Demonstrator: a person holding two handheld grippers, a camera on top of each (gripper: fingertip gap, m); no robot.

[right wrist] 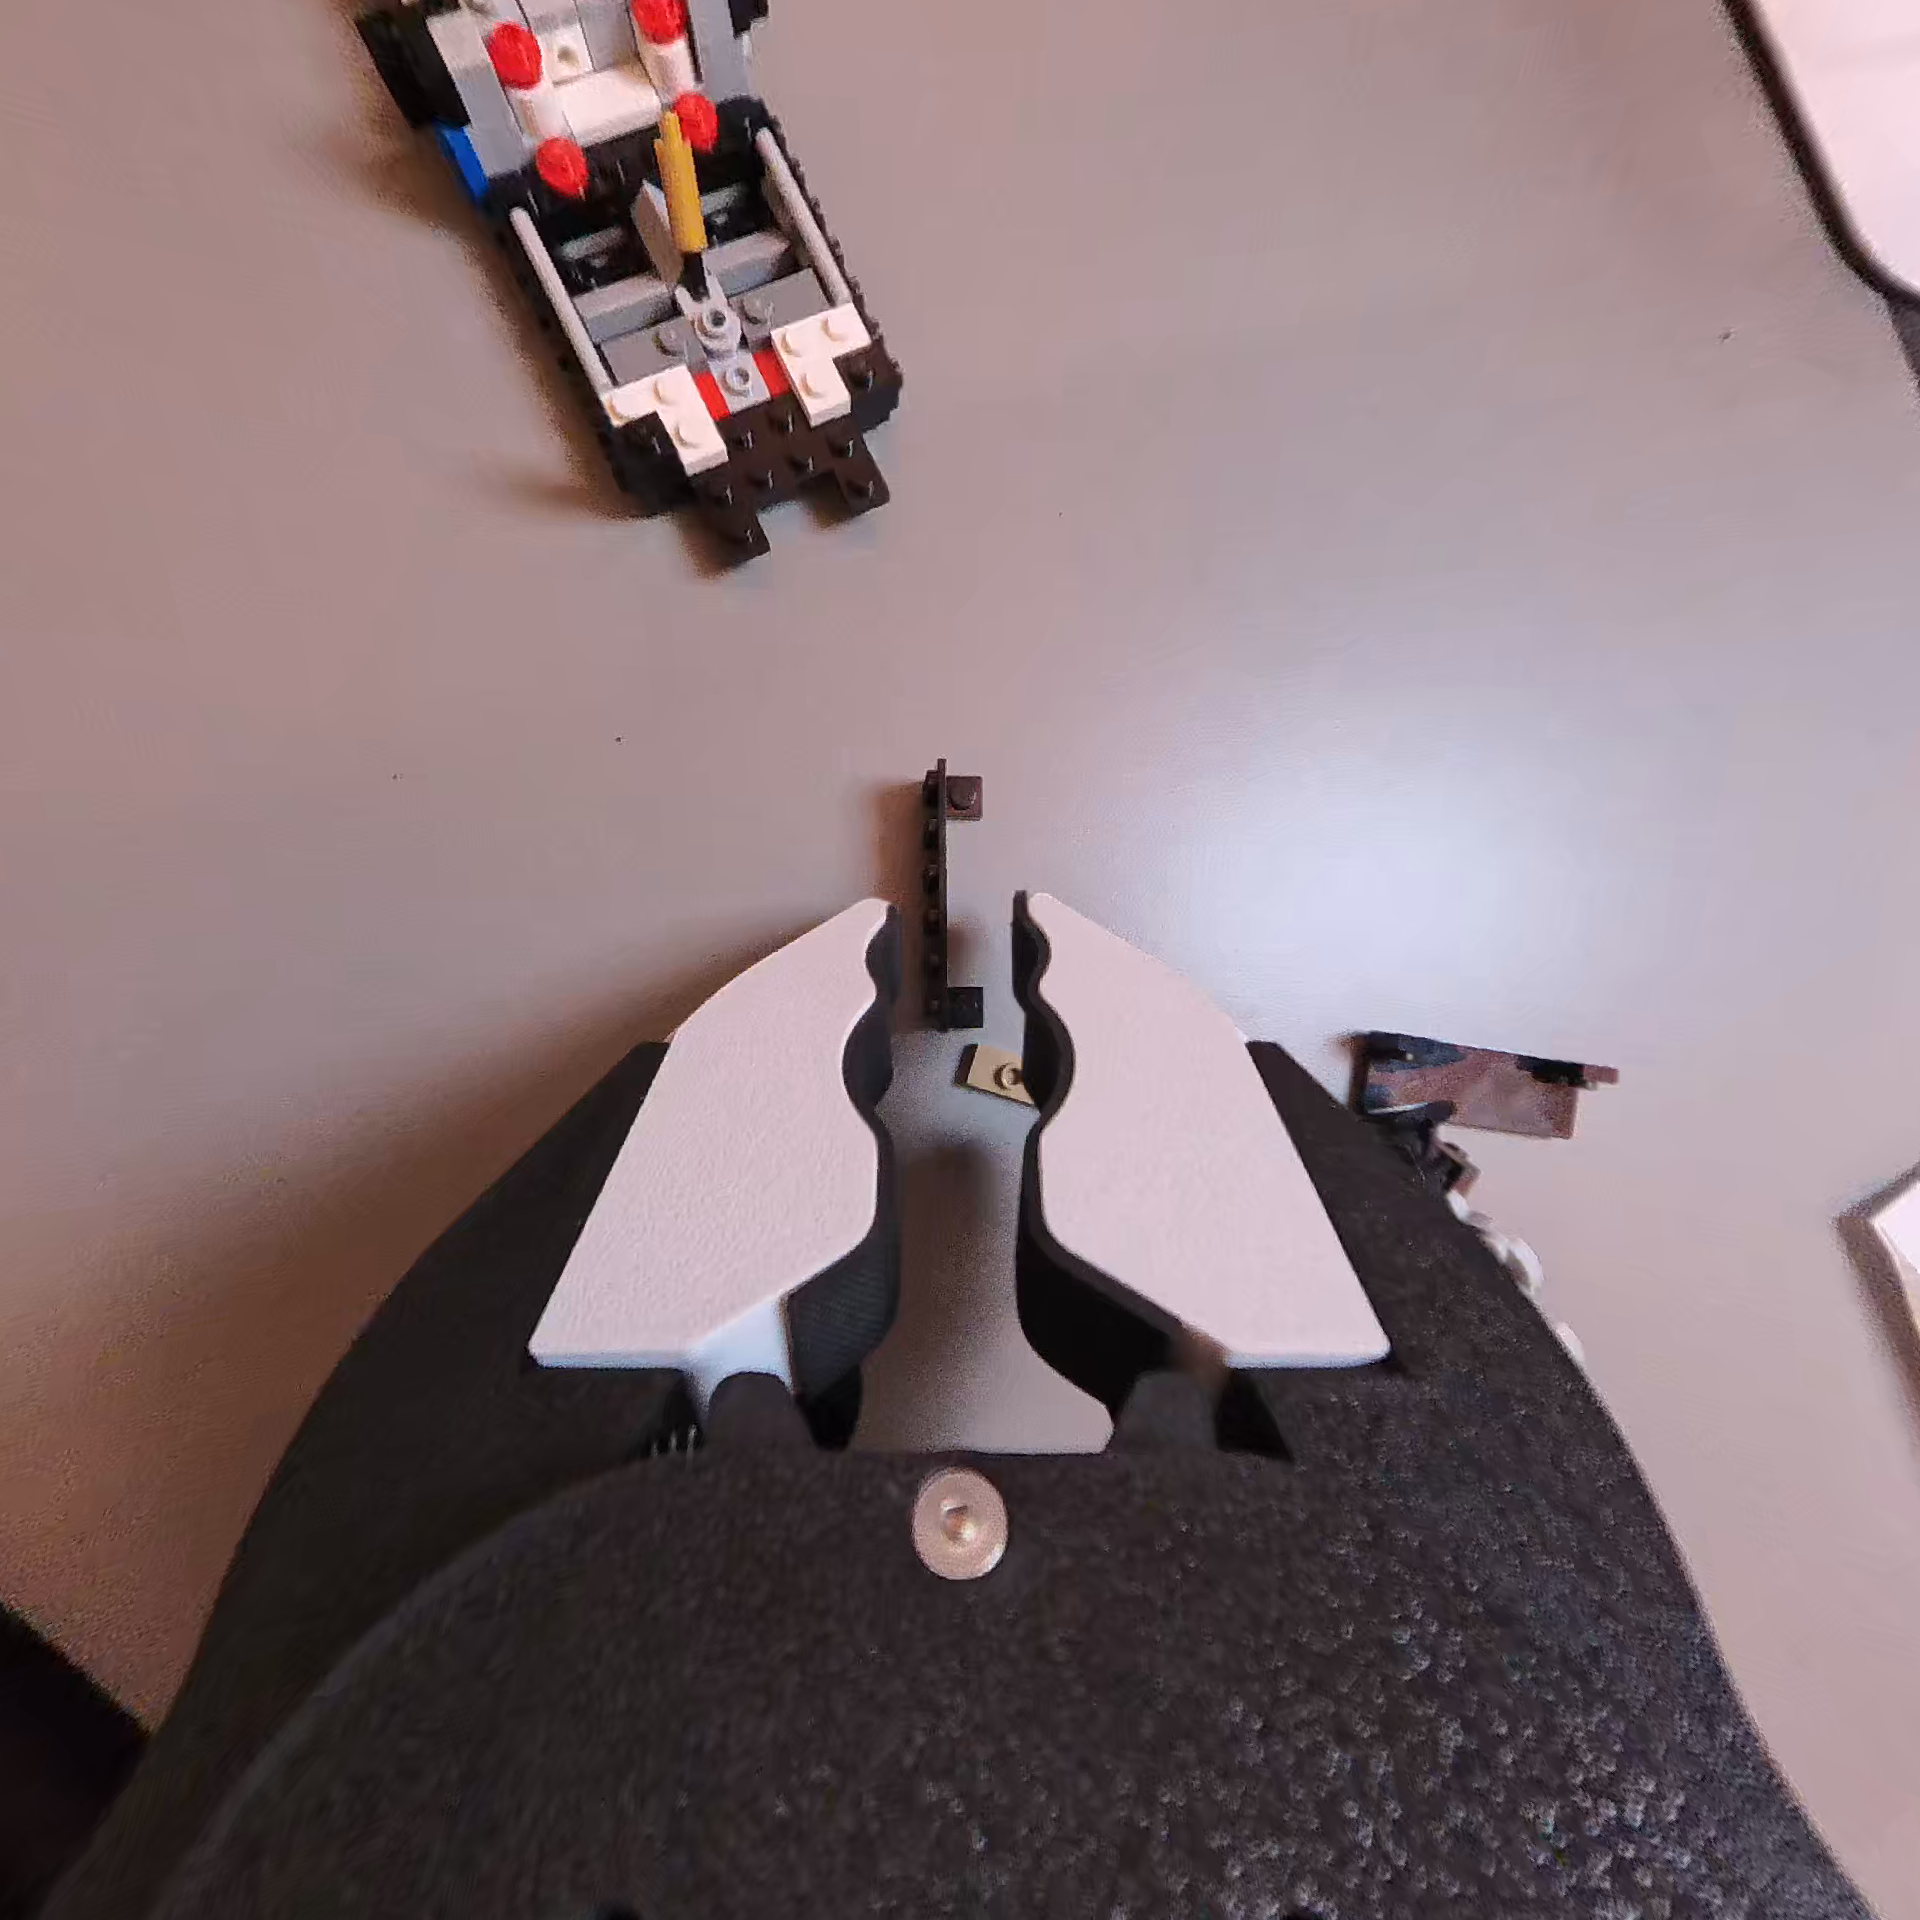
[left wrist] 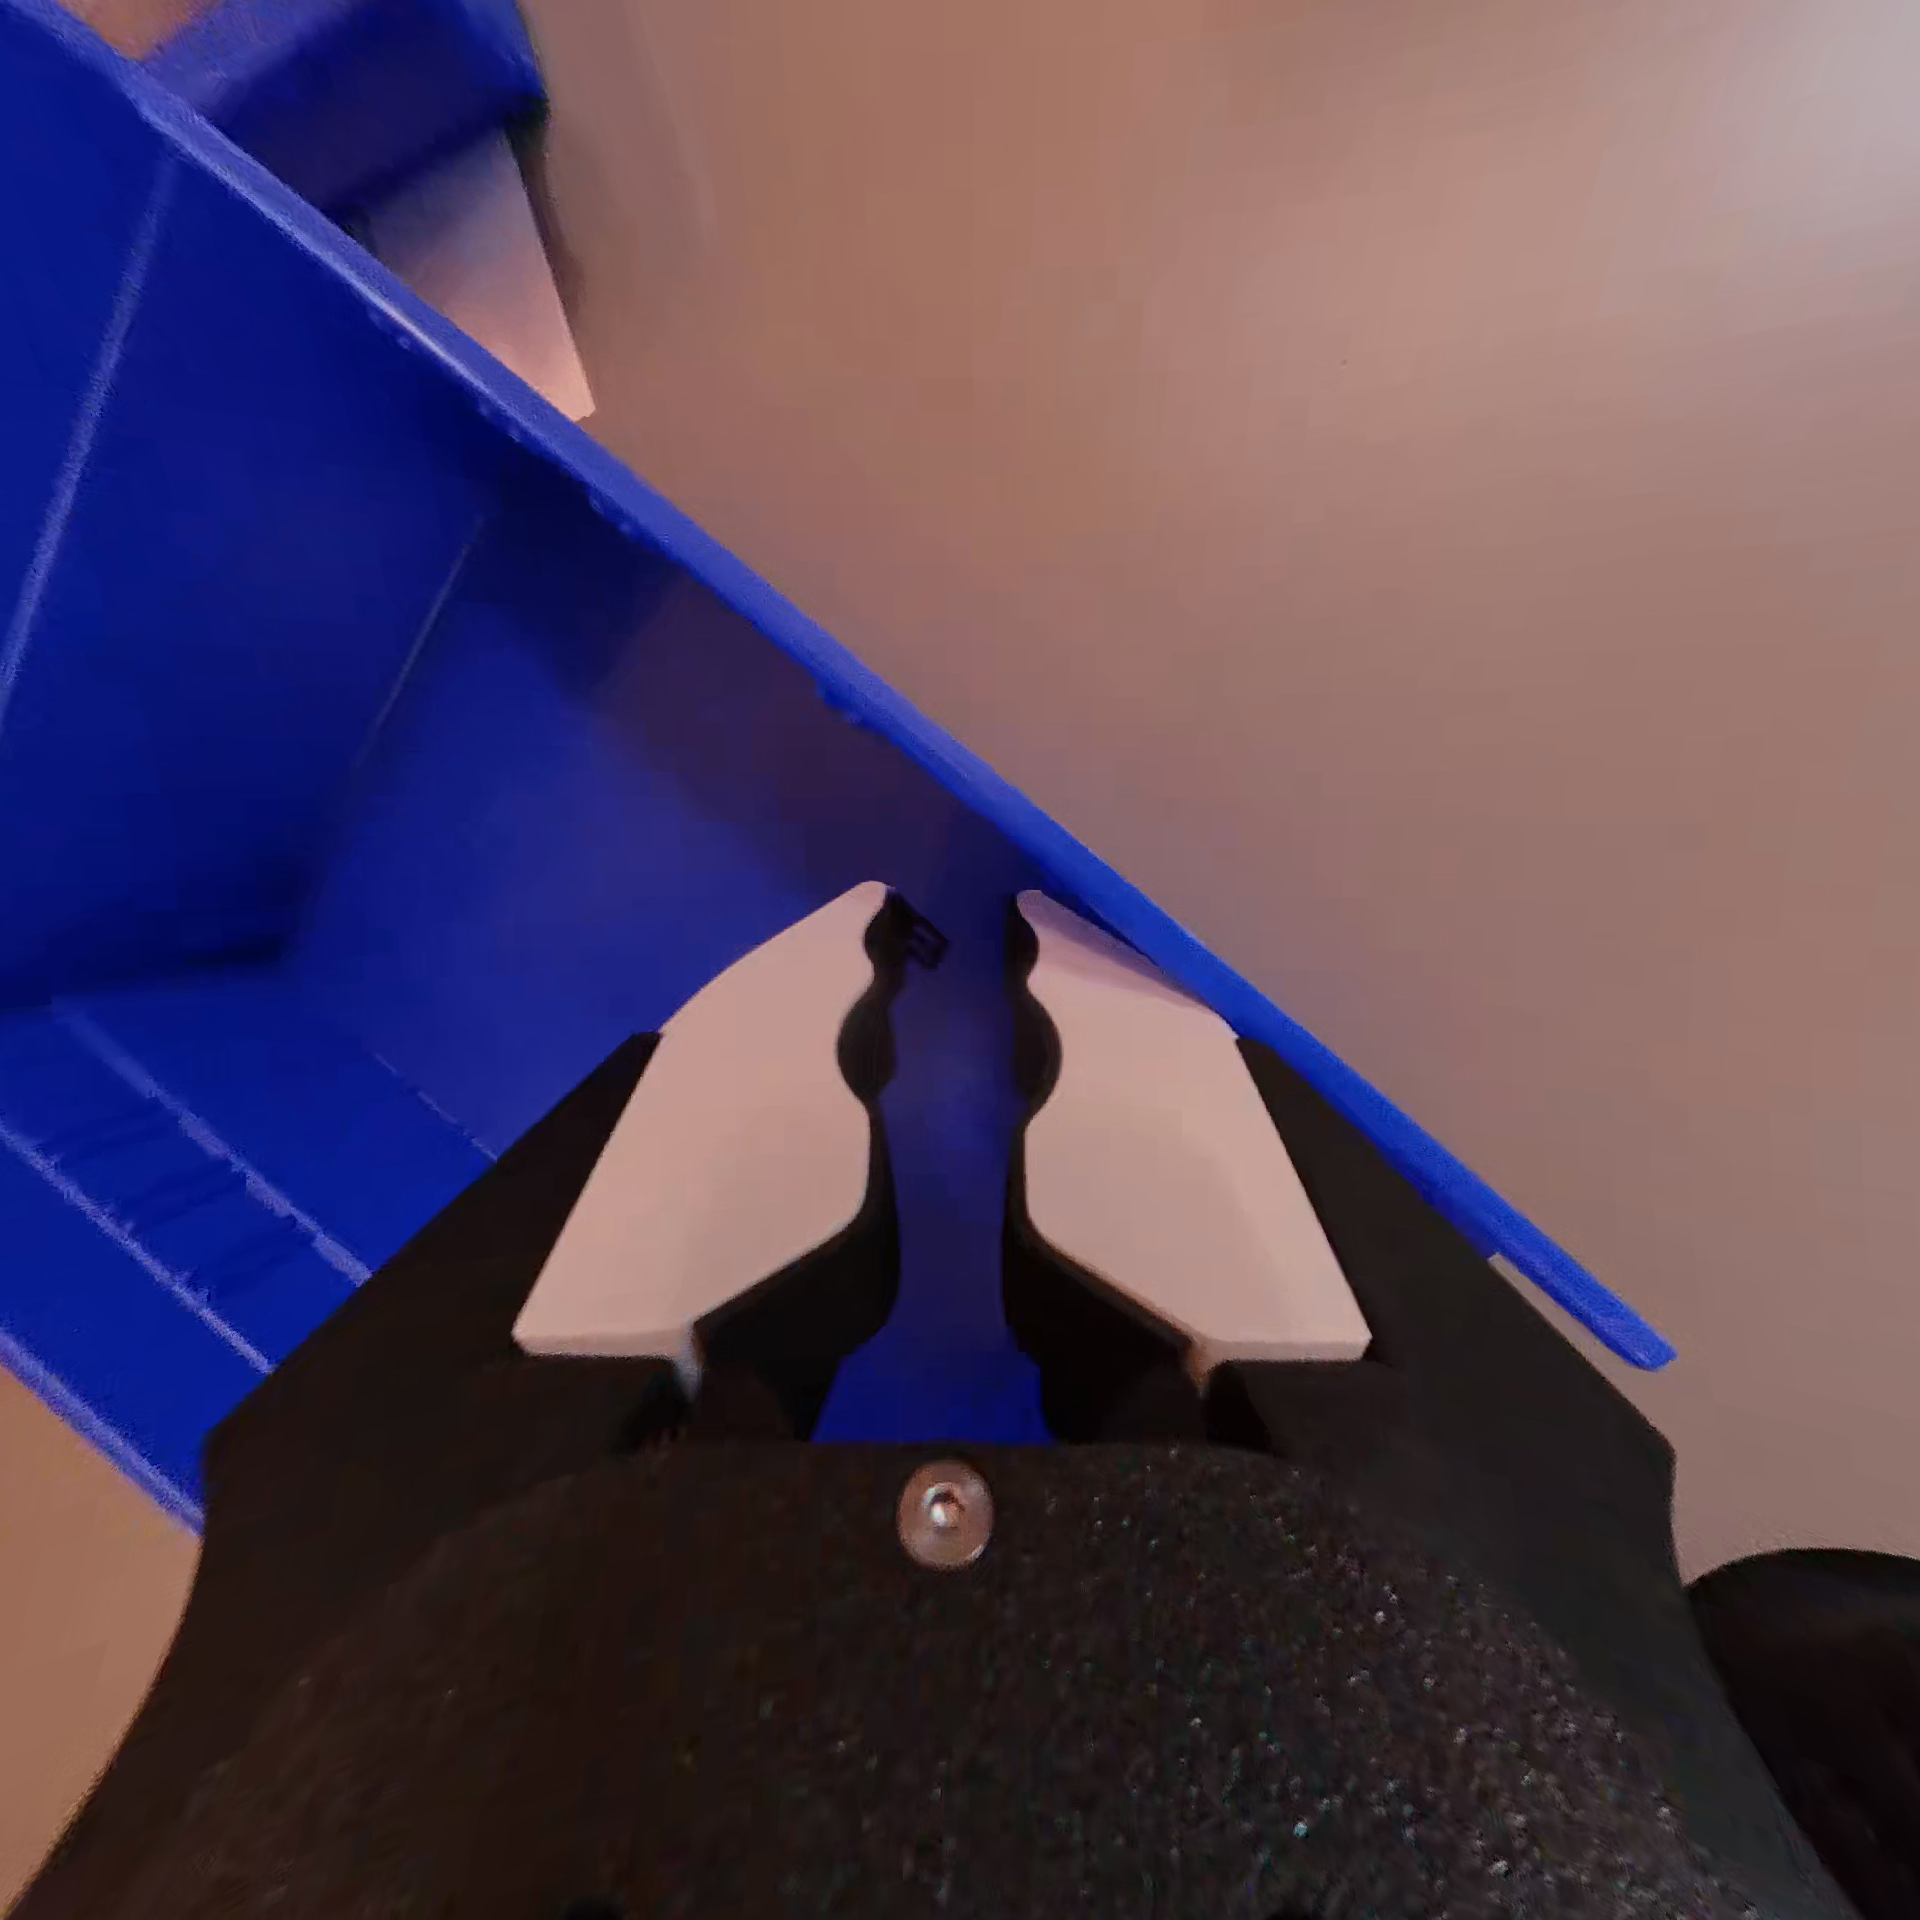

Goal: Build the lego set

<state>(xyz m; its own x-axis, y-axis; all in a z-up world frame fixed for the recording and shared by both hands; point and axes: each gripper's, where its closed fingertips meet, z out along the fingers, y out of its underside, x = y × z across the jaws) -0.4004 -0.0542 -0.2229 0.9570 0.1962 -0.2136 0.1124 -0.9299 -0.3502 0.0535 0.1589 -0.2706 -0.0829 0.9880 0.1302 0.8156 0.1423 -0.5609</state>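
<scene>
No readable text, labels or numbers.

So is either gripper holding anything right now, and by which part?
No. The left gripper is open over the blue plastic bin; the right gripper is open around a thin black brick strip, not gripping.

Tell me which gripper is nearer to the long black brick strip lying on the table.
Right. The right gripper straddles the long black brick strip, jaws open. The left gripper sits over the blue bin, and the strip is absent from its view.
</scene>
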